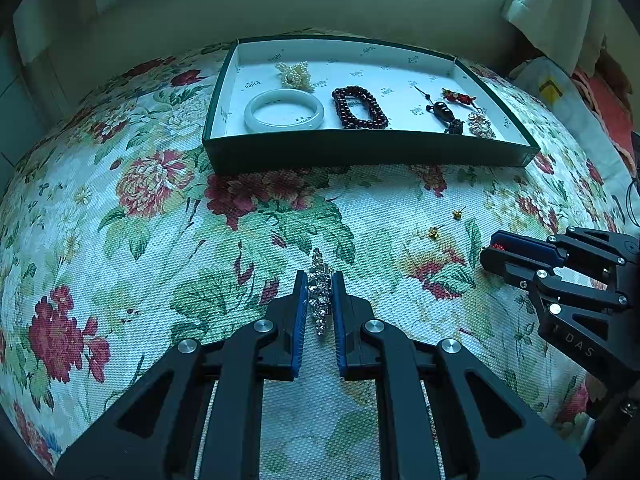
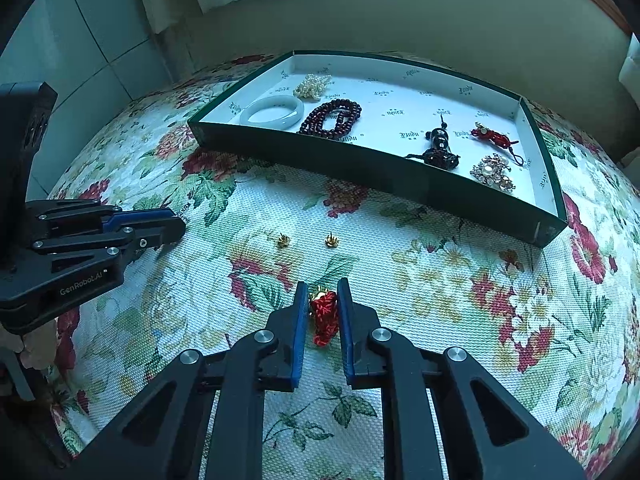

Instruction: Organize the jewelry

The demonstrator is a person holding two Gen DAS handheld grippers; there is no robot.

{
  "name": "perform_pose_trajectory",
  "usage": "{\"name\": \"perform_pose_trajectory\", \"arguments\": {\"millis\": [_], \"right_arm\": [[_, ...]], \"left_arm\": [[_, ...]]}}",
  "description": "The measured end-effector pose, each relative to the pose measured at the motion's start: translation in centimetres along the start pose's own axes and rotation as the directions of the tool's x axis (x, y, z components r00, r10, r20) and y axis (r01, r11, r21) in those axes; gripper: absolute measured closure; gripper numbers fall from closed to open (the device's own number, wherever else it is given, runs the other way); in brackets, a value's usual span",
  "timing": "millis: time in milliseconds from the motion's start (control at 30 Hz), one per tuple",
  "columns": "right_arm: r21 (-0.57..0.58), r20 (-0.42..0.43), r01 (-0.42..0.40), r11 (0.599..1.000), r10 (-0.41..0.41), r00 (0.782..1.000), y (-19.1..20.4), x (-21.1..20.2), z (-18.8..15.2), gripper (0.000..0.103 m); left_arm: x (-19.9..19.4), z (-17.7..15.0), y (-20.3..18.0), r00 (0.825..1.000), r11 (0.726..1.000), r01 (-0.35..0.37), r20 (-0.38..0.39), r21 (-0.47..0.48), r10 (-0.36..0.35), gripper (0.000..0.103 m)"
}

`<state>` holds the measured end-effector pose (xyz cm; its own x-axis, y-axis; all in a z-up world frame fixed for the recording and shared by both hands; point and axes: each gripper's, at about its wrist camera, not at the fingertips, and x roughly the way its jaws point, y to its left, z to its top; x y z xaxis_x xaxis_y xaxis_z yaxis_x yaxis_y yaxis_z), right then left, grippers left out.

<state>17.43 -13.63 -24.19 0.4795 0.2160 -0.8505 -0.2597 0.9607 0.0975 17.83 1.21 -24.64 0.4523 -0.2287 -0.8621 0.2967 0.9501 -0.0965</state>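
My left gripper is shut on a silver rhinestone piece low over the flowered cloth. My right gripper is shut on a red knotted charm with a gold top; it also shows in the left wrist view. Two small gold earrings lie on the cloth ahead of it. The dark green tray holds a white bangle, pearls, a dark red bead bracelet, a dark pendant, a red charm and a crystal brooch.
The flowered cloth covers a rounded table that drops off at left and right. A pale wall stands behind the tray. A white curtain hangs at the far right, with a bag below it.
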Motion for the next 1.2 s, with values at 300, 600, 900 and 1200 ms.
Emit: {"name": "perform_pose_trajectory", "arguments": {"millis": [300,600,900,1200], "right_arm": [[0.014,0.008,-0.001,1.0,0.001,1.0,-0.4,-0.3,0.1,0.092],[0.037,-0.014,-0.039,0.999,0.04,0.999,-0.8,0.1,-0.3,0.088],[0.047,-0.029,-0.045,0.998,0.046,0.999,-1.1,-0.2,-1.0,0.079],[0.052,-0.033,-0.035,0.998,0.037,0.999,-1.3,-0.6,-1.4,0.057]], "left_arm": [[-0.5,0.4,-0.6,1.0,1.0,0.007,0.011,0.006,-0.007,0.091],[-0.4,0.3,-0.5,1.0,1.0,0.013,0.008,0.006,-0.014,0.091],[-0.3,0.3,-0.5,1.0,1.0,0.019,0.002,0.005,-0.019,0.091],[-0.3,0.2,-0.7,1.0,1.0,0.021,0.002,0.006,-0.021,0.091]]}}
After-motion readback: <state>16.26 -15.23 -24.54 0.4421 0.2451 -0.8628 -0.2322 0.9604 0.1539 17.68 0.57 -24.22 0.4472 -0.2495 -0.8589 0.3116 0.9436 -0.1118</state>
